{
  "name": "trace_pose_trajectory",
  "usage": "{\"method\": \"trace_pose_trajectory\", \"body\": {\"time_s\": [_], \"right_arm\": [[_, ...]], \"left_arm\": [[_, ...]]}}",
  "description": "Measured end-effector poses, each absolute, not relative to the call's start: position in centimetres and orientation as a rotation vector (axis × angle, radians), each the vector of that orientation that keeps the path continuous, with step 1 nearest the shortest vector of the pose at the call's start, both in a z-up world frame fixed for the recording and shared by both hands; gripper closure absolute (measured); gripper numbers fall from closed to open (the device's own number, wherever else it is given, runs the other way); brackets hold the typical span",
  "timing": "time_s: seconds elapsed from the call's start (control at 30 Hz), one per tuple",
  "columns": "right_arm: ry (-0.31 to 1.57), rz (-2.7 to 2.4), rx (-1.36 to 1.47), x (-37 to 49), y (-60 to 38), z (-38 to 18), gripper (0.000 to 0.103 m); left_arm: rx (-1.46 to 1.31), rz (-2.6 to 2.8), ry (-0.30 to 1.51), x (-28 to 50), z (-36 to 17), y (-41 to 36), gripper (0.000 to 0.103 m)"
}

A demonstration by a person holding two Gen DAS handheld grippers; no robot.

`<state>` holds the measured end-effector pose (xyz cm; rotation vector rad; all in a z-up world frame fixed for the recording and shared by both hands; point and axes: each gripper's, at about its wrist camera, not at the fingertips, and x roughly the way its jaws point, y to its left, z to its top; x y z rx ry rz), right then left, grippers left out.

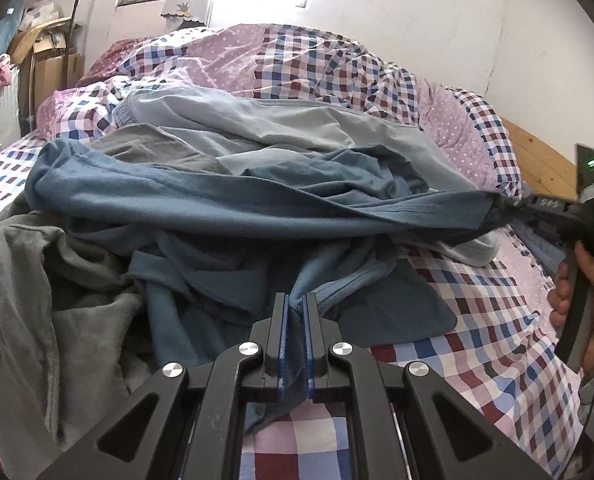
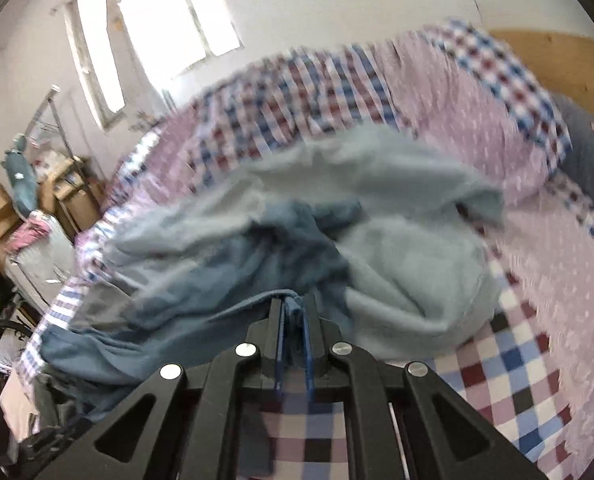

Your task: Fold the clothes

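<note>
A dark blue garment (image 1: 201, 208) lies crumpled on the checked bed, stretched in a band toward the right. My left gripper (image 1: 295, 304) is shut on a fold of its near edge. In the left wrist view my right gripper (image 1: 501, 205) pinches the garment's far right end, held up by a hand (image 1: 585, 280). In the blurred right wrist view that gripper (image 2: 293, 308) is shut on the blue cloth (image 2: 225, 280), lifted off the bed. A pale blue garment (image 1: 297, 120) lies behind and under it, and a grey one (image 1: 37, 300) at the left.
A checked and dotted pink quilt (image 1: 317, 64) is bunched along the white wall. A wooden headboard (image 1: 545, 160) stands at the right. Cardboard boxes (image 1: 53, 68) and clutter sit beyond the bed's left end. Checked sheet (image 1: 477, 320) shows at the near right.
</note>
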<state>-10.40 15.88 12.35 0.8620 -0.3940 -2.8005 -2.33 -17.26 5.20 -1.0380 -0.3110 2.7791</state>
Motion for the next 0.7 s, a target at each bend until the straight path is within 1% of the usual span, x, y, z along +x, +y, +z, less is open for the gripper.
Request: {"method": "trace_pose_trajectory", "body": {"time_s": [0.2,0.37,0.43,0.47,0.5,0.53,0.57,0.6,0.7], "right_arm": [[-0.38,-2.811,0.673,-7.7,15.5,18.0,0.097],[-0.381,-2.835,0.558,-4.8,15.4,21.5,0.097],[-0.397,-2.857,0.531,-3.7,15.7,22.1,0.097],[-0.412,-2.874,0.525,-3.2,16.3,22.2,0.097],[-0.425,-2.893,0.522,-2.8,17.0,22.2,0.097],[-0.439,-2.911,0.519,-2.4,17.7,22.3,0.097],[-0.453,-2.929,0.516,-2.0,18.3,22.3,0.097],[-0.467,-2.947,0.513,-1.6,19.0,22.3,0.097],[-0.521,-3.005,0.531,-0.3,21.7,21.8,0.097]], "left_arm": [[-1.104,2.771,-0.328,-2.6,4.9,-17.2,0.096],[-1.172,2.753,-0.366,-2.8,4.5,-17.5,0.096],[-1.178,2.744,-0.401,-2.7,4.7,-17.8,0.088],[-1.157,2.747,-0.419,-2.5,5.0,-18.0,0.076],[-1.127,2.753,-0.435,-2.3,5.3,-18.2,0.06],[-1.096,2.762,-0.455,-2.0,5.7,-18.5,0.053],[-1.062,2.772,-0.484,-1.7,6.1,-18.9,0.043],[-1.027,2.782,-0.513,-1.5,6.5,-19.3,0.039],[-0.94,2.802,-0.603,-0.8,7.4,-20.6,0.036]]}}
